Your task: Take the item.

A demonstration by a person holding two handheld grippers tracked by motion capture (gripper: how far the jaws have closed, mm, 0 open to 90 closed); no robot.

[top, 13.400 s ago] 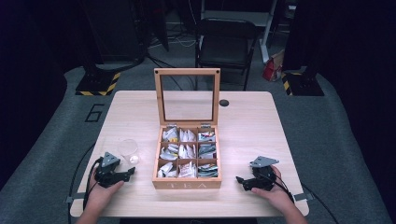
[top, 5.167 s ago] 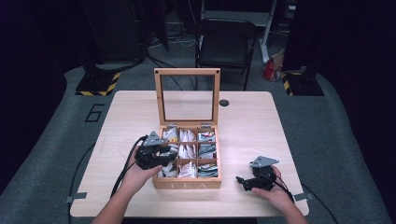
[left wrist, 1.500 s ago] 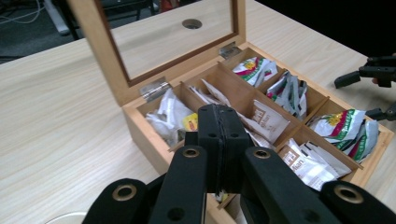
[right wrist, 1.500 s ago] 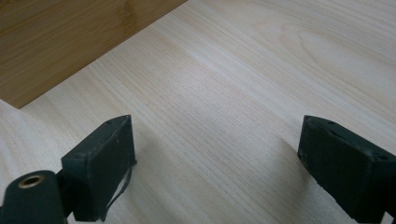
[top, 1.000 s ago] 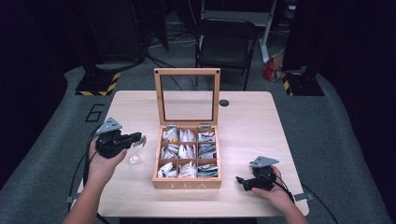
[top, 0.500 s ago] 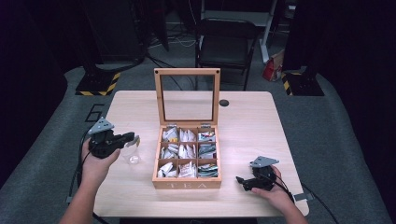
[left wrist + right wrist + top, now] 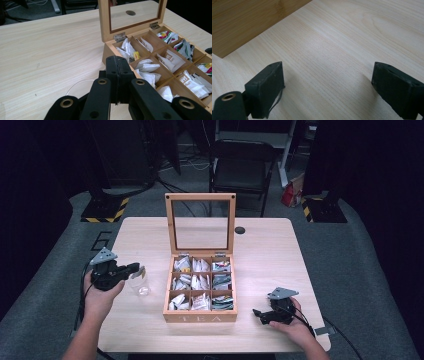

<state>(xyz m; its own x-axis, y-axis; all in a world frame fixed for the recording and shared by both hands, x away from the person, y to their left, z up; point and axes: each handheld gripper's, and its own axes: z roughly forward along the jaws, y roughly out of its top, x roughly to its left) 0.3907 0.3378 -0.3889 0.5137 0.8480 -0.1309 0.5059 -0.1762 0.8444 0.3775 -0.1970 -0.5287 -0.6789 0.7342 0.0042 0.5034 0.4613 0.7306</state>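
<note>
Tea box [image 7: 201, 290] mid-table, lid [image 7: 200, 222] upright at its back edge, blocking approach from behind. Clear glass jar [image 7: 139, 281] just left of it narrows that side. Bare table [image 7: 270, 255] right and front: open passage.

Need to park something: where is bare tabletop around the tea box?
Free: the table right of the tea box, up to the right gripper, and the far-left corner behind the left gripper. Crowded: between the glass and box.
</note>
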